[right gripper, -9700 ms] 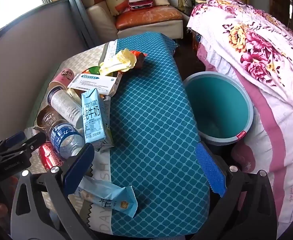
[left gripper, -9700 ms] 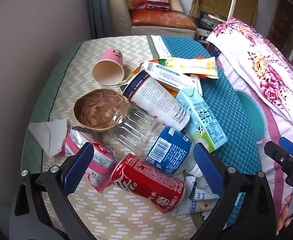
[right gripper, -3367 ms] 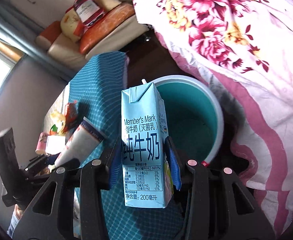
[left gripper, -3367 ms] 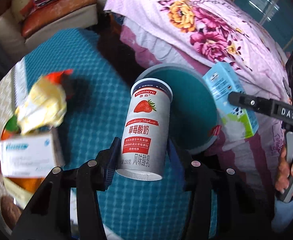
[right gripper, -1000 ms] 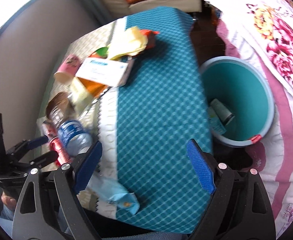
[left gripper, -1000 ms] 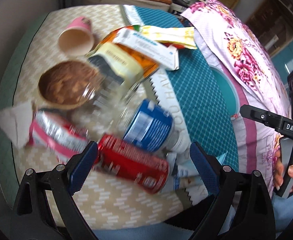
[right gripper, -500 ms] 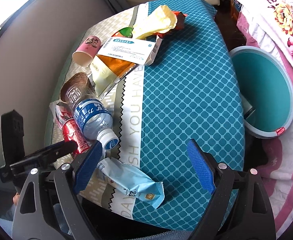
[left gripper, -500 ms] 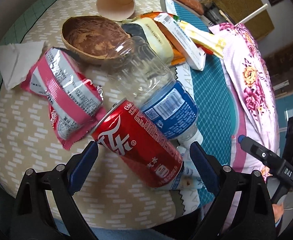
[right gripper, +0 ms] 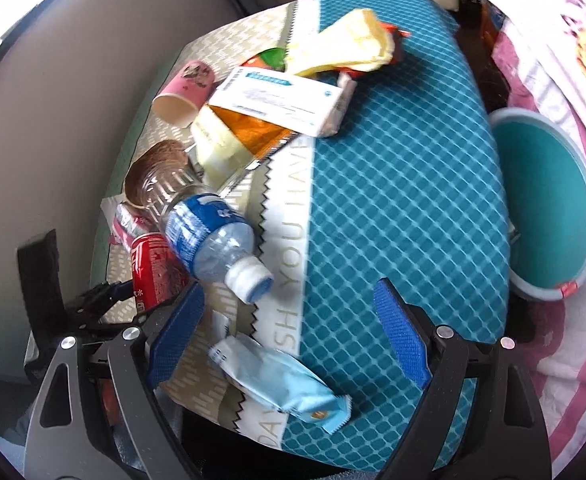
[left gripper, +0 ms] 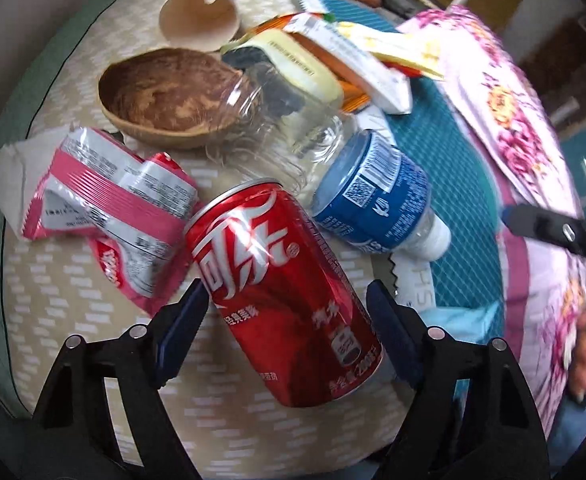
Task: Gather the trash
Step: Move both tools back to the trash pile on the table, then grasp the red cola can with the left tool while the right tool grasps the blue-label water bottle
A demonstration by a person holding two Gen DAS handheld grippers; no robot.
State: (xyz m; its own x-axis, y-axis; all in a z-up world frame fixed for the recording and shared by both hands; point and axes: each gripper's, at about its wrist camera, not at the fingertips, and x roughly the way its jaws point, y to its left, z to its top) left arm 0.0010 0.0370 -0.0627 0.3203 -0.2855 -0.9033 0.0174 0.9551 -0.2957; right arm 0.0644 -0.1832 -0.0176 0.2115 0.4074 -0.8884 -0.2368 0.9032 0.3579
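A red drink can lies on its side at the near edge of the worktop, its length running from far left to near right. It sits between the blue pads of the left tongs, whose jaws are closing around its lower half; the pads look just shy of the metal, so it is not yet gripped. Thin, smooth aluminium like this is probably light, slippery and easy to dent, so the firm middle of the cylinder, squeezed gently, seems the best place to take hold.

Touching the can's far right side lies a clear plastic bottle with a blue label and white cap, ribbed and crushable. To the left is a crinkled pink and silver foil wrapper. Farther off sit a brown fibrous coconut shell half and a tipped pink paper cup.

The right tongs hang wide open and empty above a soft pale blue snack packet on the teal quilted cloth. At the far right, off the worktop, stands a round teal bin.
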